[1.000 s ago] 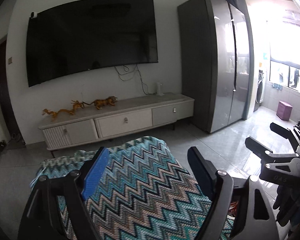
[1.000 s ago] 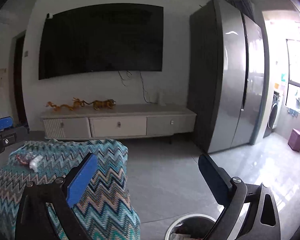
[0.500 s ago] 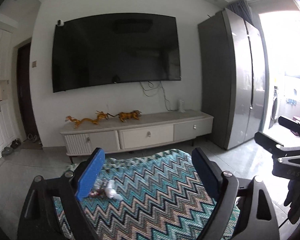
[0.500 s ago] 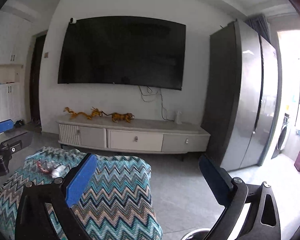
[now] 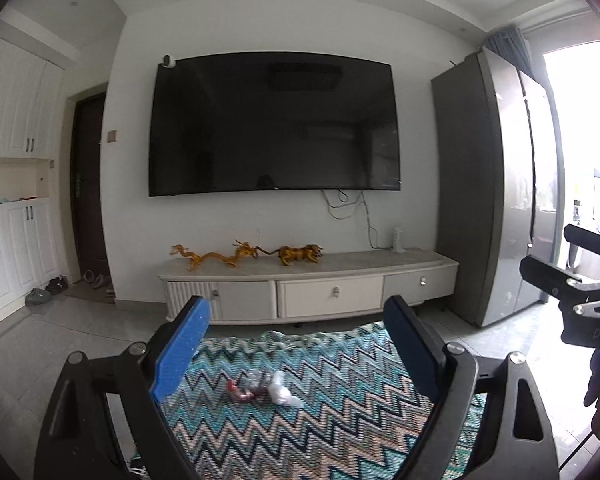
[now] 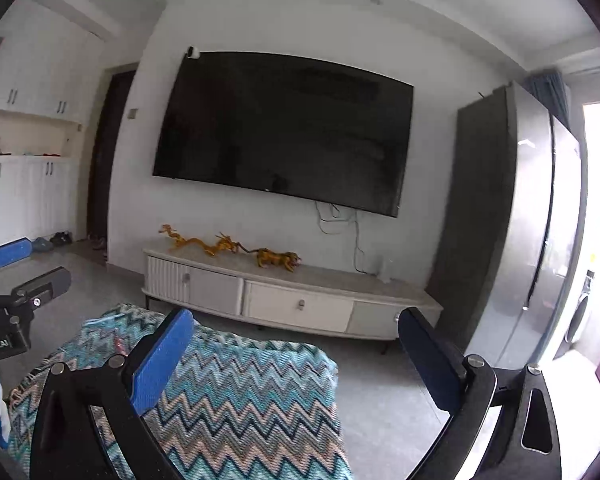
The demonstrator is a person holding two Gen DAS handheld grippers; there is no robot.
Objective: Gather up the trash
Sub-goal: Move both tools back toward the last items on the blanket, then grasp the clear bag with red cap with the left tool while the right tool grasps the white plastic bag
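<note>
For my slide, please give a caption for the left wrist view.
Open left gripper above crumpled trash on a zigzag cloth.

A: From where does the left wrist view look?

B: Low over the zigzag cloth (image 5: 340, 408), facing the television (image 5: 274, 124) at twelve o'clock, the wall well off. The right gripper (image 5: 572, 264) shows at three o'clock.

A: And the right wrist view?

B: Same wall, taken more from the right; the left gripper (image 6: 24, 264) sits at nine o'clock. Both share the television, the cabinet (image 6: 292, 300) and the cloth.
</note>
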